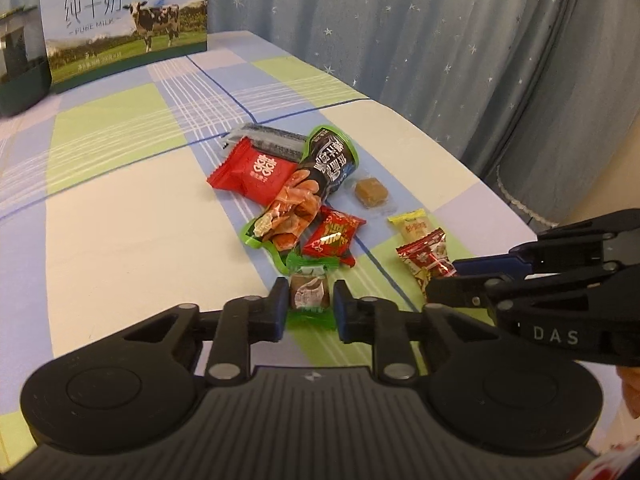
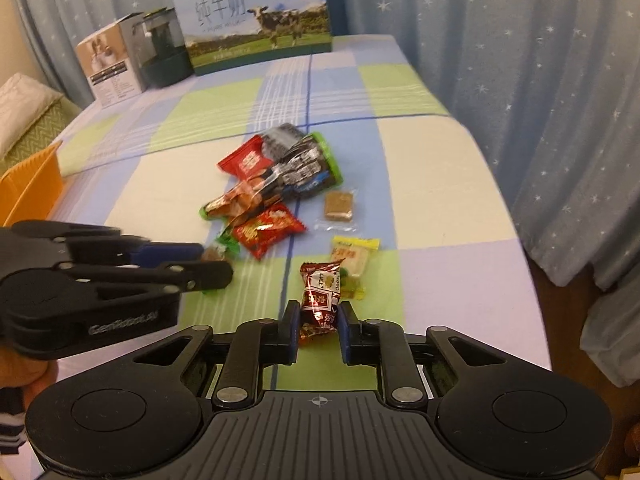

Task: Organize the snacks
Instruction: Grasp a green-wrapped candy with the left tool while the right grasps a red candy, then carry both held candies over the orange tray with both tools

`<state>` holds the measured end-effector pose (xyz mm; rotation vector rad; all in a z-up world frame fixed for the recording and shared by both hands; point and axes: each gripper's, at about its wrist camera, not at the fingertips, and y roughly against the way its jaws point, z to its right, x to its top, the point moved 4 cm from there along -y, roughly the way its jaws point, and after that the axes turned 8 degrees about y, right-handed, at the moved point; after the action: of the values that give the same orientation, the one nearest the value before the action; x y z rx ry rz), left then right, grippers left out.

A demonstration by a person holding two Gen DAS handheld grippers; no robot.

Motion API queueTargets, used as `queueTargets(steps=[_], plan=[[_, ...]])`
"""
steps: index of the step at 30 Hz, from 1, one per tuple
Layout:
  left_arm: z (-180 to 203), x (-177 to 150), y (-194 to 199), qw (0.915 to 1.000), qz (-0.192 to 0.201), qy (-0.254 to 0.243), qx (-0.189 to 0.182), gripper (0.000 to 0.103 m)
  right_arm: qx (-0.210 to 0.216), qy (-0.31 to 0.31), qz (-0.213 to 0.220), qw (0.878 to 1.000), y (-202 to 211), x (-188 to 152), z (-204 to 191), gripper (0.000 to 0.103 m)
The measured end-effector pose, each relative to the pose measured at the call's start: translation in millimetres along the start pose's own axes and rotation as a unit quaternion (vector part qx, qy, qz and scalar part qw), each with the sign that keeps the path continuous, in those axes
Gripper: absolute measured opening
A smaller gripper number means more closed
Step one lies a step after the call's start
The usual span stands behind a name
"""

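A pile of snacks lies on the checked tablecloth [image 1: 120, 208]. My left gripper [image 1: 310, 306] is shut on a green-edged candy [image 1: 310, 292] with a brown middle. My right gripper [image 2: 319, 330] is shut on a dark red candy [image 2: 320, 300]; it also shows in the left wrist view [image 1: 424, 260]. In the pile are a red packet [image 1: 256, 172], a long black and green bag [image 1: 316, 176], a red spicy packet [image 1: 334, 240], a clear-wrapped brown cube [image 1: 370, 192] and a yellow candy [image 1: 414, 224]. The left gripper shows in the right wrist view [image 2: 208, 268].
A milk carton box [image 1: 128, 20] stands at the far end, beside a dark appliance [image 2: 164, 52] and a white box [image 2: 112, 68]. An orange basket [image 2: 32, 188] sits at the left edge. Blue star curtains [image 1: 440, 40] hang along the right table edge.
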<state>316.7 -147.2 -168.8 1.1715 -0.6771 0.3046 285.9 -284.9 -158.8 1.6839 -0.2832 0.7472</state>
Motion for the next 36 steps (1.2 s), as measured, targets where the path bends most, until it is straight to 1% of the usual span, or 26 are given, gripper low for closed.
queueTargets(steps=[1,3,4,5,10,13,14,15,19,21,25,28,32,36], plan=[[0,0,0,1.0,-0.001,-0.003,0.001,0.02,-0.001,0.002,-0.003,1.0,-1,0,0,0.024],[0,-2,2,1.0,-0.003,-0.002,0.002,0.019,-0.006,0.009,0.001,1.0,-2,1,-1,0.039],[-1,-3,4,1.0,-0.004,-0.002,0.002,0.018,-0.008,0.008,0.005,1.0,-1,1,-1,0.042],[-2,-3,6,1.0,-0.005,-0.003,0.002,0.018,-0.007,0.005,0.009,1.0,-1,2,0,0.044],[-11,-9,17,1.0,-0.005,0.004,0.006,0.018,-0.007,-0.023,0.006,1.0,-5,4,4,0.044],[-16,-11,24,0.9999,-0.003,0.005,0.009,0.018,-0.016,-0.023,0.007,1.0,-6,5,1,0.043],[-17,-11,26,0.9999,-0.002,0.004,0.009,0.018,-0.019,-0.021,0.008,1.0,-7,6,-1,0.038],[-19,-12,28,0.9999,-0.001,0.005,0.009,0.018,-0.02,-0.017,0.007,1.0,-8,7,-3,0.021],[-25,-15,37,0.9999,0.0,0.014,0.008,0.018,-0.023,-0.008,-0.003,1.0,-8,8,-12,0.02],[-28,-16,44,0.9998,0.0,0.017,0.007,0.018,-0.02,-0.009,0.003,1.0,-2,9,-17,0.02],[-35,-12,63,0.9996,0.014,0.025,0.008,0.018,-0.025,-0.002,0.038,0.999,12,20,-30,0.02],[-43,-6,82,0.9989,0.032,0.032,0.013,0.018,-0.016,-0.008,0.063,0.998,22,33,-42,0.02],[-61,-3,109,0.997,0.051,0.048,0.033,0.018,-0.005,0.0,0.093,0.996,32,50,-64,0.02],[-88,-4,135,0.9937,0.065,0.071,0.058,0.018,0.015,0.01,0.108,0.994,35,65,-90,0.02]])
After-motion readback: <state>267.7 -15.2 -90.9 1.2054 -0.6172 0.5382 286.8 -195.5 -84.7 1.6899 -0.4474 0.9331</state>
